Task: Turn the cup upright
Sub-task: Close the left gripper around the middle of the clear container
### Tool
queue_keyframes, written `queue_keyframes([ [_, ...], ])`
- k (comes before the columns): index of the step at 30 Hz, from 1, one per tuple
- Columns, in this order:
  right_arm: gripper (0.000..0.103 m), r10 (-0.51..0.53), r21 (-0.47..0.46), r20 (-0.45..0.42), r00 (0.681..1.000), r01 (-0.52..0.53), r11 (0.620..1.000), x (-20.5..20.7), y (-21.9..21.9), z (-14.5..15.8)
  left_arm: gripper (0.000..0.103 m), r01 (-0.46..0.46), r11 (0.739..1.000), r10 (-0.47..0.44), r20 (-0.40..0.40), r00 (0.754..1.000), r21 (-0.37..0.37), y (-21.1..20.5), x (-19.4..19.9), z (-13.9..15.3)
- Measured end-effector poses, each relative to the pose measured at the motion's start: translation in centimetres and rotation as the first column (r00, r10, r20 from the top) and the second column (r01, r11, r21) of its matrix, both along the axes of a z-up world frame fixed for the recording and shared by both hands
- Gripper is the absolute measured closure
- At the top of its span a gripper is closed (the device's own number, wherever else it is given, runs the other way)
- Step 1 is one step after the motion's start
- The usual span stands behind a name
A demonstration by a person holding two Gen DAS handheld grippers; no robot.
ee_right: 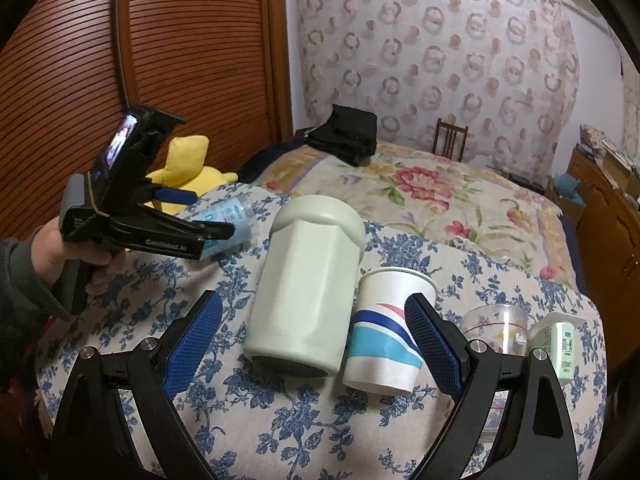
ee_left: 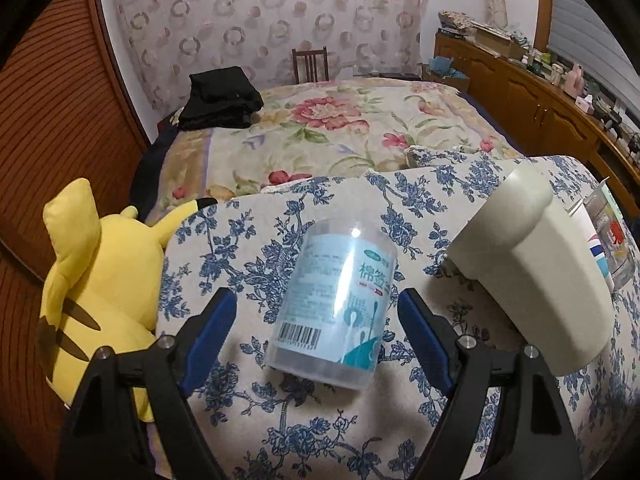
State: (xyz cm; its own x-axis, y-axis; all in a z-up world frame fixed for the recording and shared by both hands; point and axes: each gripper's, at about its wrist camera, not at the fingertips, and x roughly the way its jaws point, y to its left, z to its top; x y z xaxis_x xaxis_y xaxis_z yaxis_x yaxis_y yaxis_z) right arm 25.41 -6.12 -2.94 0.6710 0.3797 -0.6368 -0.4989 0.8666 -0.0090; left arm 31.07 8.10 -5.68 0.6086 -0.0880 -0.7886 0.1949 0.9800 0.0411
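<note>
Both grippers stand spread, pinching nothing: the right gripper (ee_right: 314, 330) in front of the tumbler (ee_right: 306, 288) and paper cup (ee_right: 386, 334), the left gripper (ee_left: 316, 328) around a swab jar (ee_left: 336, 304). Biggest is the pale tumbler, mouth down on the floral cover (ee_right: 280, 420). Touching its right side stands the upright cup; the tilted jar is well apart to its left.
</note>
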Motion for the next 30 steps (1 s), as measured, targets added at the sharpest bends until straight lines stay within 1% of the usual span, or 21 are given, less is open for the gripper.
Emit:
queue_keyframes([
  [6, 0.009, -0.004, -0.002, -0.002, 1.0, 0.004, 1.0, 0.2, -0.1, -0.2, 0.021, 0.004, 1.0, -0.004, -0.006, 1.0, -0.005, -0.2, 0.3, -0.6],
  [7, 0.009, -0.005, -0.002, -0.003, 1.0, 0.005, 1.0, 0.2, -0.1, -0.2, 0.025, 0.005, 1.0, -0.005, -0.008, 1.0, -0.009, -0.2, 0.3, -0.6],
  [8, 0.009, -0.007, -0.001, -0.005, 1.0, 0.007, 1.0, 0.0, -0.2, -0.3, 0.034, 0.004, 1.0, -0.004, -0.014, 1.0, -0.016, -0.2, 0.4, -0.8],
  [9, 0.009, -0.008, 0.0, -0.005, 1.0, 0.008, 1.0, 0.1, -0.3, -0.4, 0.041, 0.003, 1.0, -0.004, -0.019, 1.0, -0.023, -0.3, 0.3, -0.9],
  [13, 0.009, -0.013, -0.006, -0.002, 1.0, 0.013, 1.0, -0.3, -0.6, -0.5, 0.043, -0.006, 1.0, 0.006, 0.004, 1.0, -0.013, -0.3, -0.5, -0.8],
  [18, 0.009, -0.02, -0.003, 0.009, 1.0, 0.02, 1.0, -1.4, -1.0, -0.3, 0.043, -0.025, 1.0, 0.025, 0.05, 0.998, -0.003, -0.3, -3.0, 1.0],
  [23, 0.009, -0.031, 0.003, 0.036, 0.999, 0.031, 1.0, -3.7, -1.9, 0.2, 0.043, -0.021, 1.0, 0.023, 0.098, 0.995, -0.018, -0.9, -7.0, 3.0],
  [30, 0.009, -0.062, -0.001, 0.063, 0.996, 0.062, 0.998, -7.4, -3.7, 0.0, 0.043, 0.016, 0.999, -0.012, 0.128, 0.992, -0.033, -3.1, -12.4, 3.9],
])
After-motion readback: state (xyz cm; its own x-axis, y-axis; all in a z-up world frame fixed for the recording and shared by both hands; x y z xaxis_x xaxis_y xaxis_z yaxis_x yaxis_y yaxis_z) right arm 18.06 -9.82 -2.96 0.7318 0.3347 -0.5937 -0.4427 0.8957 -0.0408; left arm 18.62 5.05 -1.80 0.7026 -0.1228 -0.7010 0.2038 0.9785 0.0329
